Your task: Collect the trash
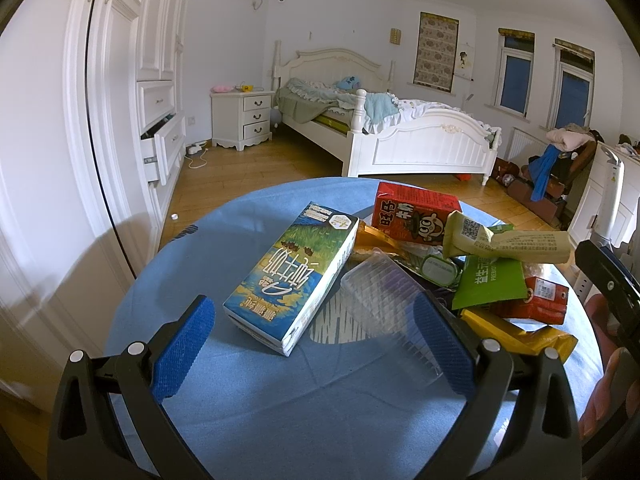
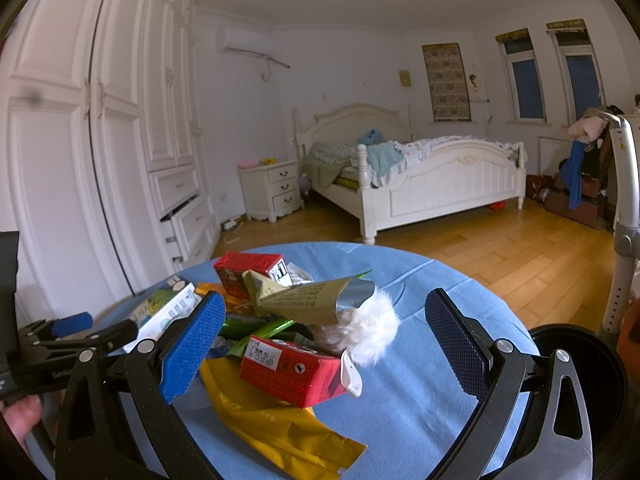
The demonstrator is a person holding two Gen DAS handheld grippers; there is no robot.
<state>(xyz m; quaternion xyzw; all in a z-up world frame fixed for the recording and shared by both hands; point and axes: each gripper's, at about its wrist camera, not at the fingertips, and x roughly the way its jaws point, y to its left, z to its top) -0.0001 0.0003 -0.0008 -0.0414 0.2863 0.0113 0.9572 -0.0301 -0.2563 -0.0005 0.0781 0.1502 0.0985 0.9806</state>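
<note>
Bedroom, round table under a blue cloth (image 1: 248, 412), trash heaped toward its right half. Left gripper (image 1: 316, 344) has its jaws spread wide and holds nothing, lined up on the milk carton (image 1: 294, 276) lying flat, with a clear plastic tray (image 1: 390, 312) between carton and right-hand pad. Right gripper (image 2: 326, 346) is likewise wide apart and empty, straddling the red juice box (image 2: 292, 374), which sits on a yellow wrapper (image 2: 276, 424).

Likely step: first pick. For the left, close across the carton's narrow faces — shift so the tray stays outside the pads, or it gets pinched too. For the right, take the box clear of the white fluffy thing (image 2: 372, 336) touching its far end.

Unclear: what the fluffy thing is; dark round rim (image 2: 576, 380) by the table's right edge may be the bin — cut off. Pile's lower layers hidden.
</note>
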